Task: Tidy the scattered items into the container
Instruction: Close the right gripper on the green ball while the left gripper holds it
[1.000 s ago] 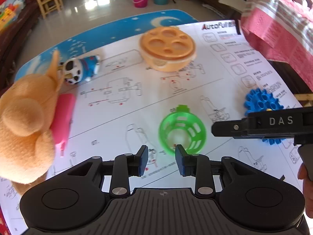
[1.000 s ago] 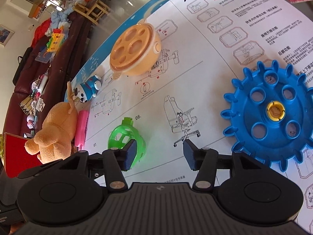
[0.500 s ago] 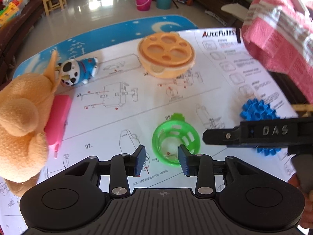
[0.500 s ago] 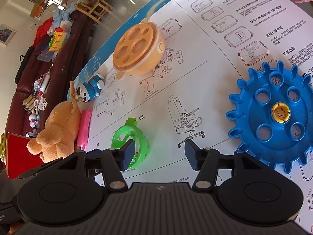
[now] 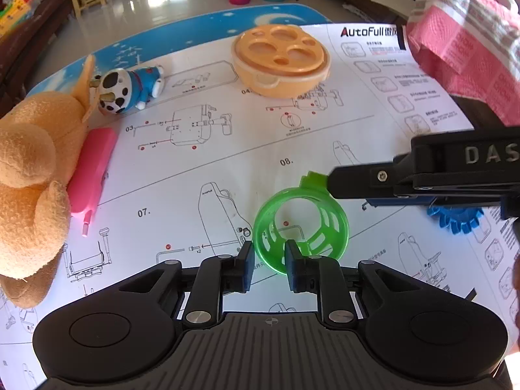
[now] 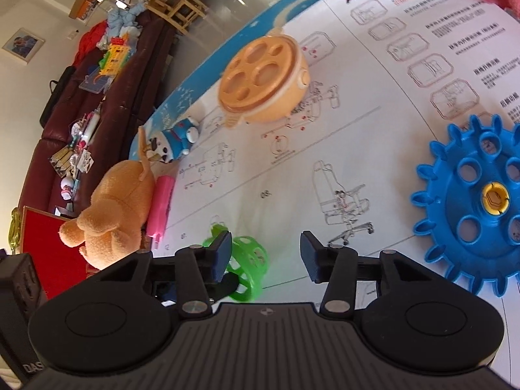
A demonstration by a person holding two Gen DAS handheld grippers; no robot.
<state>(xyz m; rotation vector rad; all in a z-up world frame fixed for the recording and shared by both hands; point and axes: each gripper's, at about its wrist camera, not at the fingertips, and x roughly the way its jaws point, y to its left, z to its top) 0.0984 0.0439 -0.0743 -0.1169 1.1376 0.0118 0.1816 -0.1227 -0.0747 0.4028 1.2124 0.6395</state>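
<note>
On the bench (image 5: 227, 26), over a large white instruction sheet (image 5: 247, 149), the left gripper (image 5: 268, 260) points steeply down at a green slotted ring (image 5: 300, 227). Its jaws are closing, and the near rim of the ring stands between them; whether the pads already press on the plastic cannot be told from the left wrist view. In the right wrist view the same ring (image 6: 248, 268) shows low on the left, partly hidden behind the right gripper's left finger.

The right gripper (image 6: 266, 256) hangs over bare paper with nothing between its jaws, which stand apart and are closing. From the left wrist view its black body reaches in from the right, its tip just above the ring's far rim.

A blue gear wheel (image 6: 481, 201) with a yellow hub lies flat on the sheet to the right, well apart from the ring. An orange round container (image 5: 281, 60), topped by a lid with round holes, sits at the far side of the sheet. To the left lie a small blue and white cow figure (image 5: 128, 87), a pink bar (image 5: 92, 169) and an orange plush toy (image 5: 32, 188); the plush toy touches the pink bar. A pink cloth (image 5: 468, 32) hangs at the far right.
</note>
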